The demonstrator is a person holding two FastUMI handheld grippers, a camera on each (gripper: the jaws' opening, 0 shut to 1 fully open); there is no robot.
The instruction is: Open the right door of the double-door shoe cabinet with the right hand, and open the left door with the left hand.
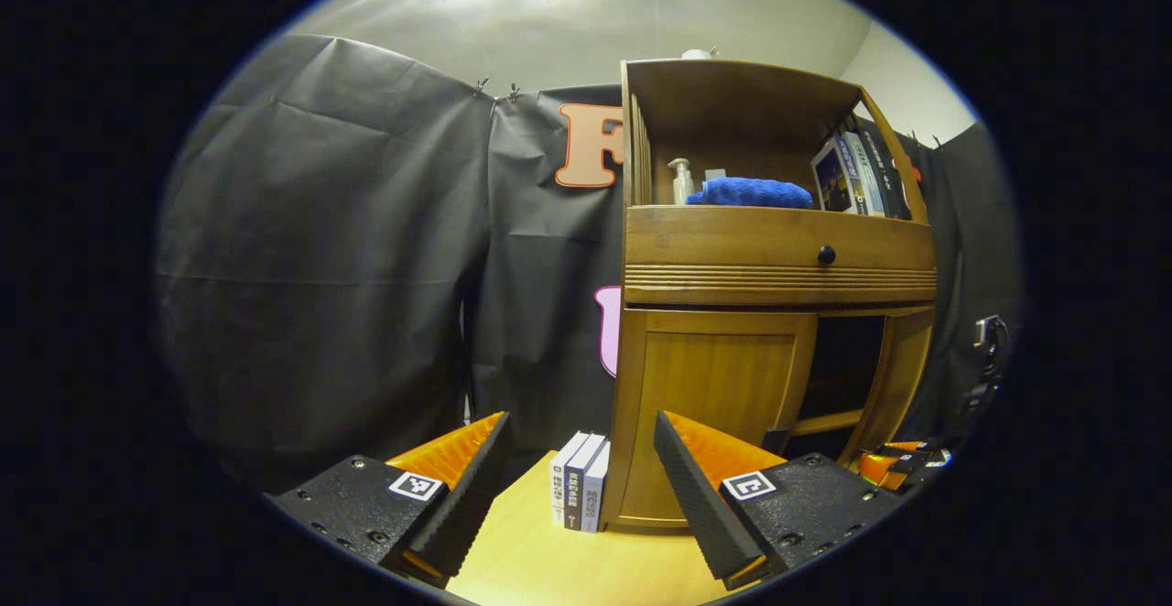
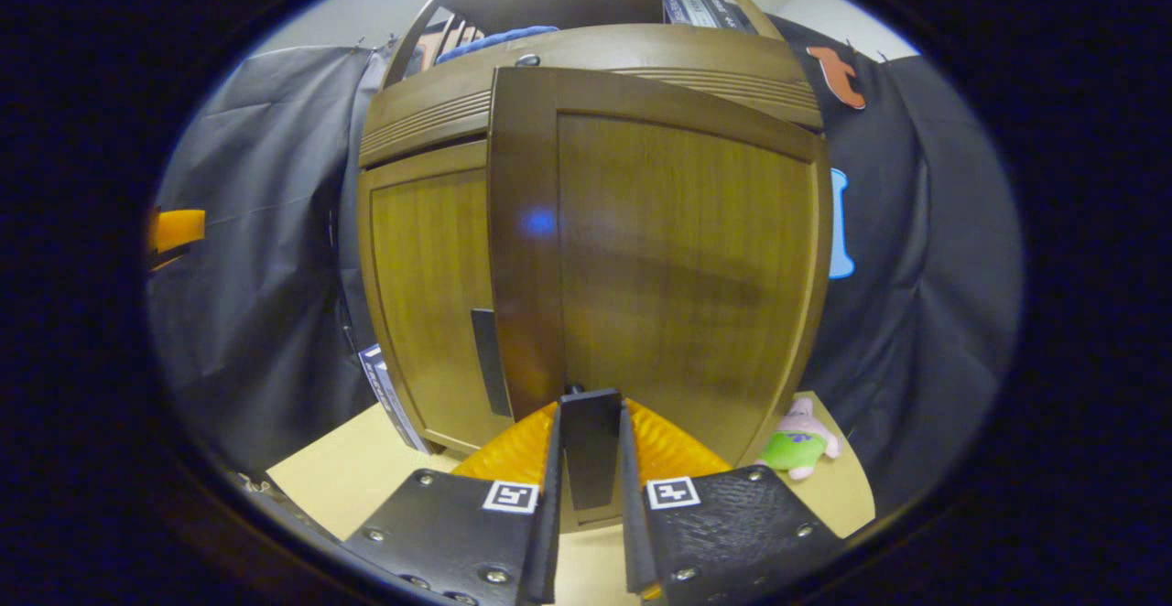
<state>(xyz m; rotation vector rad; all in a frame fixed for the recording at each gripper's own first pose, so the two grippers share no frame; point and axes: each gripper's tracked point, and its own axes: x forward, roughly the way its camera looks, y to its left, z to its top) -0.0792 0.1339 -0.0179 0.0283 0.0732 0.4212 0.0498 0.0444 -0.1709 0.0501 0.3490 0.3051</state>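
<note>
Two doors on one wooden cabinet (image 1: 778,249), standing on a pale worktop (image 1: 568,560) against black cloth.

Cabinet: open shelf on top, a drawer (image 1: 778,240) with a dark knob (image 1: 826,254) beneath it, doors at the bottom.

Right door (image 2: 678,267): swung out toward the right gripper view, its free edge toward the left; in the left gripper view the opening behind it shows dark, with an inner shelf visible.

Left door (image 1: 719,405): flat in its frame, closed; a dark vertical handle (image 2: 490,359) at its inner edge in the right gripper view.

Left gripper (image 1: 581,478): jaws spread wide, holding nothing, low before the cabinet's left corner and apart from it.

Right gripper (image 2: 591,469): jaws drawn in on a dark handle (image 2: 591,450) at the right door's lower edge, a finger pressing each side.

Books (image 1: 579,492): three, upright on the worktop, just beside the cabinet's left side. More books (image 1: 861,176) lean at the shelf's right end.

Towel (image 1: 751,192): blue, folded, on the shelf.

Plush toy (image 2: 799,437): pink and green, on the worktop at the right door's far side.

Pump bottle (image 1: 681,181): on the shelf, left of the towel.
</note>
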